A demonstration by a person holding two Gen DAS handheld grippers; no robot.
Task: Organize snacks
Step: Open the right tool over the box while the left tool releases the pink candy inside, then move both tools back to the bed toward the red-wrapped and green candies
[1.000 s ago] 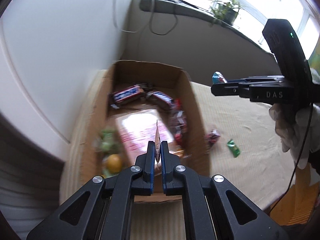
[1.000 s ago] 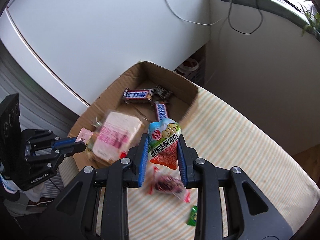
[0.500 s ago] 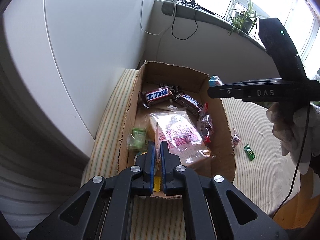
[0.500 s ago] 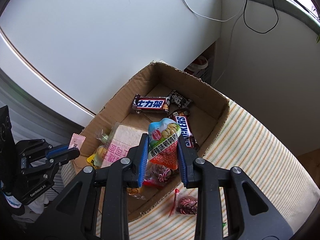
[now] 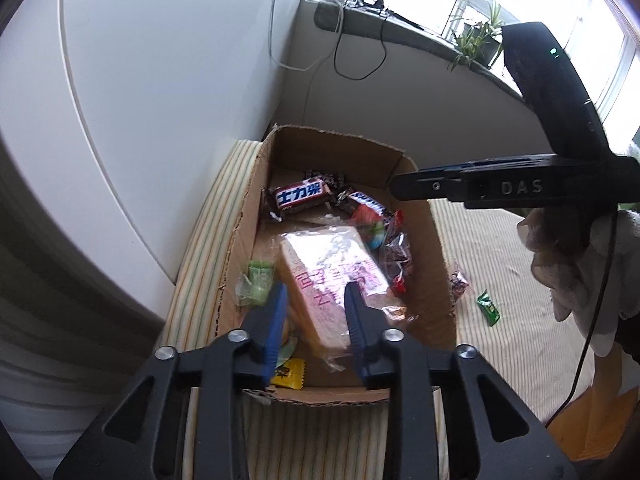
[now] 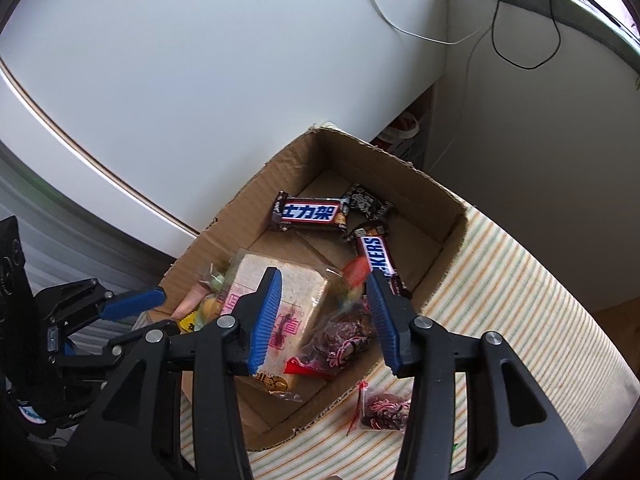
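Striped cloth (image 6: pixel 516 300) carries a cardboard box (image 6: pixel 448 240) of snacks (bread pack (image 6: pixel 288 300), Snickers bars (image 6: pixel 310 212)), above which the left gripper (image 5: pixel 314 300) and right gripper (image 6: pixel 322 300) both hover with fingers spread, empty.

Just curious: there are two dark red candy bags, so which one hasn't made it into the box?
The dark red candy bag on the striped cloth, just outside the cardboard box; its twin lies inside.

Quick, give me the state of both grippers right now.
Left gripper: open, holding nothing, above the cardboard box.
Right gripper: open, holding nothing, above the same box.
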